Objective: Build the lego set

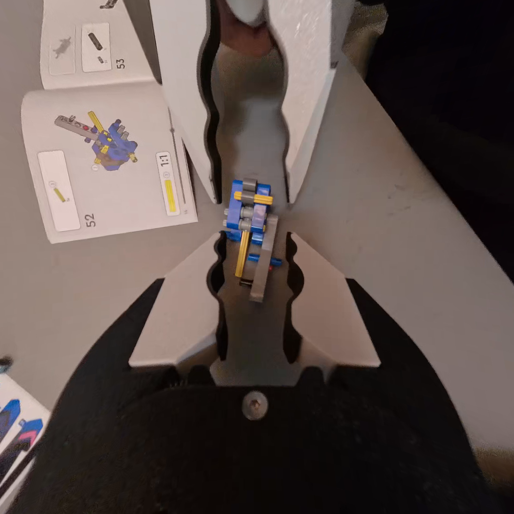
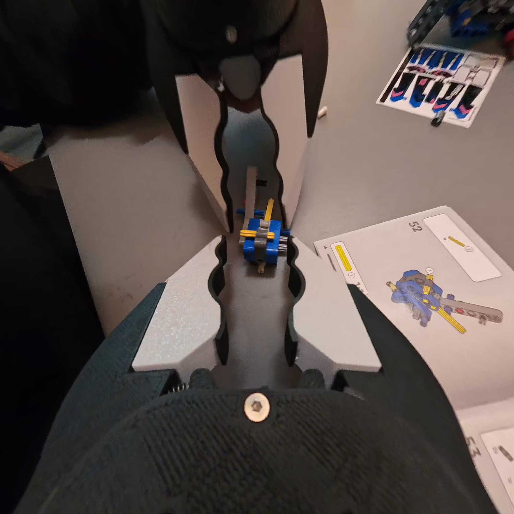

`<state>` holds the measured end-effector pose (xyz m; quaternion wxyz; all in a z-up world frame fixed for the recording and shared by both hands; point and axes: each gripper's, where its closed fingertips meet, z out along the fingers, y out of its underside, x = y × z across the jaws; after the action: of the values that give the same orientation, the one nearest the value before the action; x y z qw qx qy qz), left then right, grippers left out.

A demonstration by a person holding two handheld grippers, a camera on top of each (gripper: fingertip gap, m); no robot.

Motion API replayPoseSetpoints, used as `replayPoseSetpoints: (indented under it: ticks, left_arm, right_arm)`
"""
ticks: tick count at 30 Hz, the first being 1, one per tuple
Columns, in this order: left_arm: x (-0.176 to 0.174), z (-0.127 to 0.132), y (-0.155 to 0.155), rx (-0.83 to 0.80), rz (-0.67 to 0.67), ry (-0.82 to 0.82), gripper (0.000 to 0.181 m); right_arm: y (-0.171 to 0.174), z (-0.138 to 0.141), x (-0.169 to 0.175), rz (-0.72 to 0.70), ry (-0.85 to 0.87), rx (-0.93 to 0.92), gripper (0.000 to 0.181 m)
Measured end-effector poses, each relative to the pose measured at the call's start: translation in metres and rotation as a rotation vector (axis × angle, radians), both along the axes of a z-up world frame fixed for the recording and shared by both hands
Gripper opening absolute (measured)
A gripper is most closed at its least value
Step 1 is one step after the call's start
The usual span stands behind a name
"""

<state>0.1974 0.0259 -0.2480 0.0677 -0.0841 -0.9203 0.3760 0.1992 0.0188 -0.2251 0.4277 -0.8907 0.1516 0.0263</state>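
Observation:
A small lego assembly [image 1: 247, 219] lies on the grey table: a blue block with grey connectors, a short yellow cross axle, a long yellow axle [image 1: 241, 256] and a long grey beam [image 1: 264, 264]. My left gripper [image 1: 254, 236] is open, its fingers on either side of the beam end. My right gripper [image 1: 253, 203] faces it from the far side, open around the blue block. In the right wrist view the assembly [image 2: 260, 244] sits at the tips of my right gripper [image 2: 256, 239], its grey pins close to the right finger. My left gripper [image 2: 258, 226] is opposite.
An open instruction booklet [image 1: 111, 167] lies beside the assembly [image 2: 417, 292]. A sticker sheet [image 2: 442, 86] with a small dark piece [image 2: 438, 119], a partly built blue model [image 2: 467, 22] and a small white piece [image 2: 322, 111] lie farther off. The table edge [image 1: 417, 155] is near. Both grippers' tips are close together, under 4 cm apart.

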Motion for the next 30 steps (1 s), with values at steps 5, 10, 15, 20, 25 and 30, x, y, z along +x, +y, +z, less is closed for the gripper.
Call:
replayPoseSetpoints:
  ticks: [5,10,15,20,25,30]
  left_arm:
    - [0.003,-0.002,0.001,-0.005,-0.005,-0.003,0.036]
    - [0.004,0.004,-0.002,-0.046,0.002,0.082,0.033]
    - [0.006,0.008,-0.007,-0.087,0.004,0.121,0.024]
    - [0.004,0.004,-0.01,-0.091,0.005,0.091,0.023]
    - [0.002,0.005,-0.012,-0.095,0.028,0.046,0.023]
    - [0.0,0.004,-0.013,-0.08,0.063,0.018,0.023]
  right_arm:
    - [-0.004,0.001,0.008,-0.144,-0.15,-0.039,0.041]
    - [0.0,-0.002,0.006,-0.207,-0.111,0.003,0.036]
    - [0.0,-0.005,0.007,-0.201,-0.144,-0.014,0.023]
    - [-0.004,-0.001,0.008,-0.214,-0.196,-0.033,0.028]
    - [-0.005,0.005,0.001,-0.209,-0.243,-0.022,0.023]
    - [-0.005,0.008,-0.003,-0.214,-0.246,0.005,0.026]
